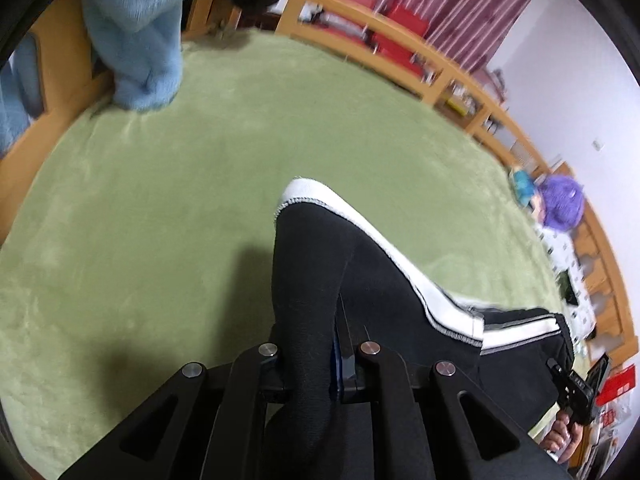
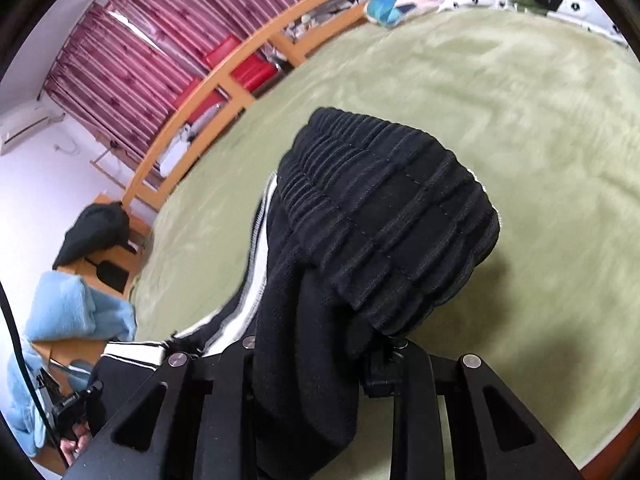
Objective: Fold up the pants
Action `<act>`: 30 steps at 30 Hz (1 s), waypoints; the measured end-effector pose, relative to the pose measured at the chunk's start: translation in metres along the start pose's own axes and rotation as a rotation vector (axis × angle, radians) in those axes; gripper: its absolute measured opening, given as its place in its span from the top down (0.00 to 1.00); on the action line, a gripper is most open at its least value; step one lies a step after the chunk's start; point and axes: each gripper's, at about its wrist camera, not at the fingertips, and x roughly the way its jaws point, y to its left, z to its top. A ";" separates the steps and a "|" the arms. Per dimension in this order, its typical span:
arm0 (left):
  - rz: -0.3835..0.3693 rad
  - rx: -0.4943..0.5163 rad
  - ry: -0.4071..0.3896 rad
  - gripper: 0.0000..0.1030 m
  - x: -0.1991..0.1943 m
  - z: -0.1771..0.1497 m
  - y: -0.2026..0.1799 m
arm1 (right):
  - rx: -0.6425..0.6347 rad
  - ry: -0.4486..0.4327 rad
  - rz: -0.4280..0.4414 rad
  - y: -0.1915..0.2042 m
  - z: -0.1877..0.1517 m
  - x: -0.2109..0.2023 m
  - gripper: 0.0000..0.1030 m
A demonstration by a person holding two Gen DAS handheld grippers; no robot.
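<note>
Jaws of the left gripper are clamped on a leg of the black, white-striped fabric pants; the right gripper pinches their ribbed waistband, seemingly lifted above the green plush blanket. Blanket around lies open; pale blue fleece sits at its far edge.

Black pants with white side stripe, lifted off the green bed cover; ribbed elastic waistband bunched, fabric draping downward.
</note>
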 end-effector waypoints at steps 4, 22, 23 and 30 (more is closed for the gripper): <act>0.181 0.047 0.131 0.75 0.036 -0.018 0.005 | 0.079 0.131 -0.135 -0.030 -0.020 0.020 0.55; 0.289 0.090 0.100 0.32 -0.016 -0.062 -0.005 | -0.366 0.152 -0.023 0.129 -0.098 -0.022 0.49; 0.276 0.090 0.089 0.32 -0.022 -0.063 -0.003 | -0.375 0.166 0.007 0.138 -0.106 -0.016 0.49; 0.158 0.063 0.067 0.31 -0.038 -0.085 -0.001 | -0.451 0.277 0.192 0.193 -0.165 0.028 0.49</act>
